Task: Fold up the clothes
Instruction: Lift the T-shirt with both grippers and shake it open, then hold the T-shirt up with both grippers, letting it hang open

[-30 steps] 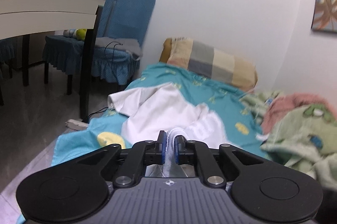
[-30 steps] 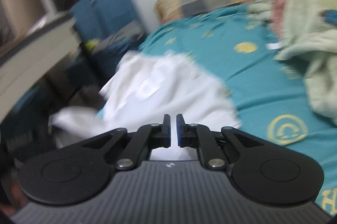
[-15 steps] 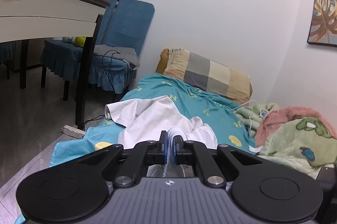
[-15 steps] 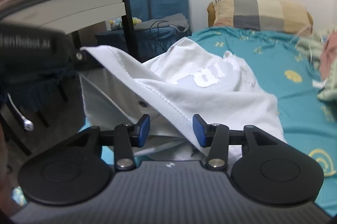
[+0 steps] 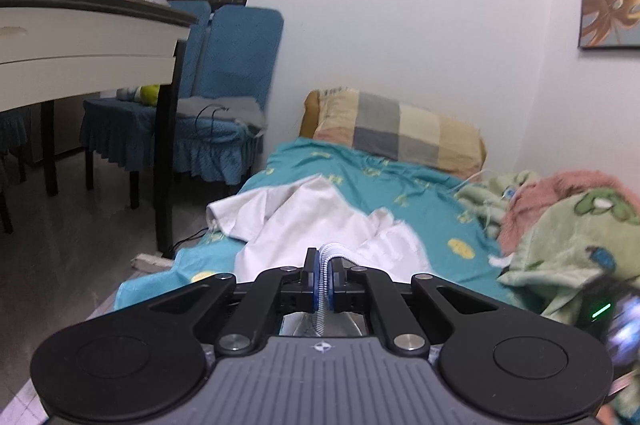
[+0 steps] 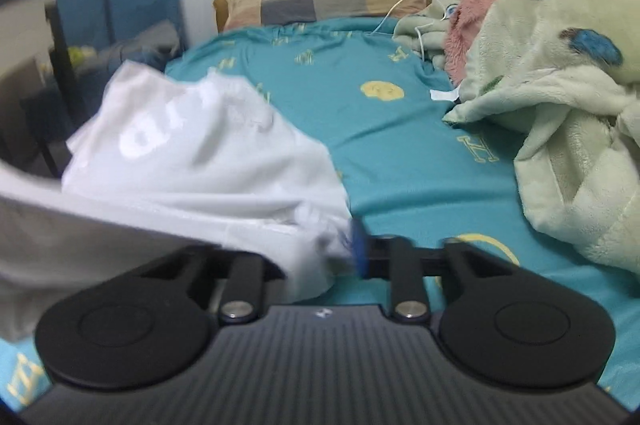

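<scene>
A white T-shirt (image 5: pixel 304 221) lies crumpled on the teal bed sheet (image 5: pixel 372 177) near the bed's left edge. My left gripper (image 5: pixel 323 265) is shut on a ribbed hem of the shirt, pinched between the blue pads. In the right wrist view the shirt (image 6: pixel 200 153) is bunched at the left with a pale print on it. My right gripper (image 6: pixel 320 249) is over its near edge; one blue pad (image 6: pixel 359 249) shows, the other finger is hidden by cloth. The view is blurred, so its state is unclear.
A checked pillow (image 5: pixel 400 133) lies at the head of the bed. A green and pink blanket (image 6: pixel 560 97) is heaped on the right. A white desk (image 5: pixel 80 53) and blue chairs (image 5: pixel 224 73) stand left of the bed. A power strip (image 5: pixel 154 261) lies on the floor.
My right gripper went from shut to open around the shirt's edge, then moved in; cloth now covers its left finger. My left gripper keeps its hold on the hem.
</scene>
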A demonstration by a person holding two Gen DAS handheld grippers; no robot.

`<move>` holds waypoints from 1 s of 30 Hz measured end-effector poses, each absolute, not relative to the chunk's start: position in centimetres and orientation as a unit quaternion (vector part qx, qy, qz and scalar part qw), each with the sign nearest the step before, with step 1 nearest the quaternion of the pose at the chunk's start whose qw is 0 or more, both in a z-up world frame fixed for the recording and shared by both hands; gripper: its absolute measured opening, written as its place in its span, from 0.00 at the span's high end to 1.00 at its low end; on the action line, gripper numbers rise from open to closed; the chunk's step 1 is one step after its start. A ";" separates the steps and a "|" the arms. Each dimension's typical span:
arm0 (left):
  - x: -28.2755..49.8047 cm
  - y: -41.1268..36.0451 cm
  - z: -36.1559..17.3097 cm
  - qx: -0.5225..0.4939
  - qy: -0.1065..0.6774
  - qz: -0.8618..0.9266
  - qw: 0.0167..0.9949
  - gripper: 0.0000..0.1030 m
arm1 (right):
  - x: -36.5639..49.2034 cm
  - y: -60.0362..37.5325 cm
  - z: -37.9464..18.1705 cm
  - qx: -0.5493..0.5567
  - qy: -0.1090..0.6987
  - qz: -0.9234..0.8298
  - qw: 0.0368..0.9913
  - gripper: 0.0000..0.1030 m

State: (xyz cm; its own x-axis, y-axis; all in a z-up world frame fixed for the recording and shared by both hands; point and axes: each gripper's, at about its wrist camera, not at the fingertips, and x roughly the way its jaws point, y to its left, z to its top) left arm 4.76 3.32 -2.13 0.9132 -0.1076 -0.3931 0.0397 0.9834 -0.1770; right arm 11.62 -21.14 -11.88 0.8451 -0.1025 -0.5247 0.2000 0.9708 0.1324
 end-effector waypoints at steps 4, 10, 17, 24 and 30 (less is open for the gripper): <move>6.1 3.4 -3.8 -0.077 0.246 -0.031 0.966 0.94 | 10.1 -21.6 -8.8 0.135 0.198 -0.058 0.969 0.91; 7.3 2.3 -6.7 -0.044 0.310 -0.035 0.949 0.65 | 9.6 -21.6 -7.1 0.154 0.178 -0.041 0.971 0.91; 8.5 0.5 -11.1 0.053 0.413 0.008 0.909 0.48 | 8.9 -22.3 -5.5 0.174 0.143 -0.046 0.973 0.91; 8.0 6.3 -9.3 -0.114 0.374 0.070 0.918 0.62 | 10.1 -22.4 -6.9 0.121 0.176 -0.109 0.971 0.90; 7.2 6.9 -5.7 -0.139 0.283 0.076 0.946 0.91 | 11.4 -21.8 -8.4 0.099 0.224 -0.102 0.964 0.91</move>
